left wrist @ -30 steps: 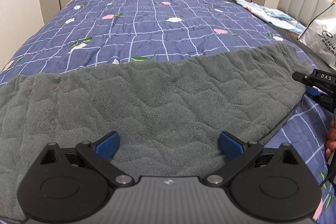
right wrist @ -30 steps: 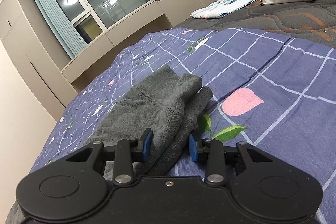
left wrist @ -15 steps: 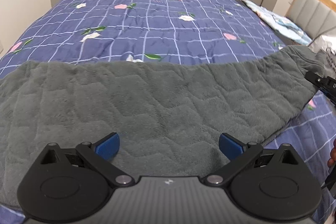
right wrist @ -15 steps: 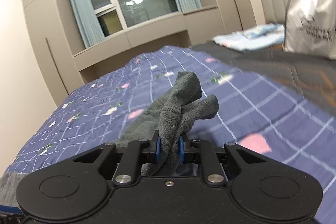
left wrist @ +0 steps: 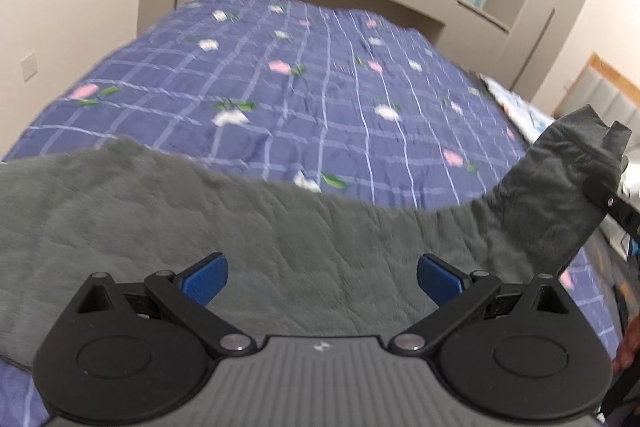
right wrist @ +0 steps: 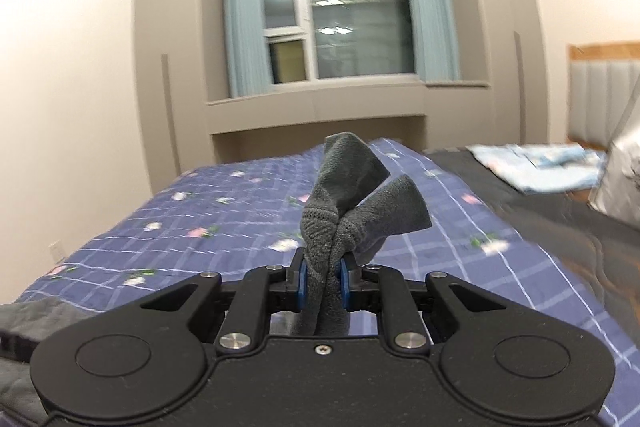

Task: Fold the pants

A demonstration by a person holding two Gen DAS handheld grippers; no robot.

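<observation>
Right tool [right wrist: 323, 285] now pinches the pants [right wrist: 352, 195] cuffs — lifted off the bed [right wrist: 200, 223]; left tool [left wrist: 320, 277] stays spread.

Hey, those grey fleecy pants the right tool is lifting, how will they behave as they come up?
Probably floppy: the grey pants sag from the right tool. The thick pile suggests some weight. Slipping seems unlikely, since the cuffs bunch tightly between the pads.

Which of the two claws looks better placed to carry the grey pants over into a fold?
Probably the right claw: it is clamped on the bunched end of the grey pants, lifted off the bed. The left claw is open, holding nothing.
</observation>
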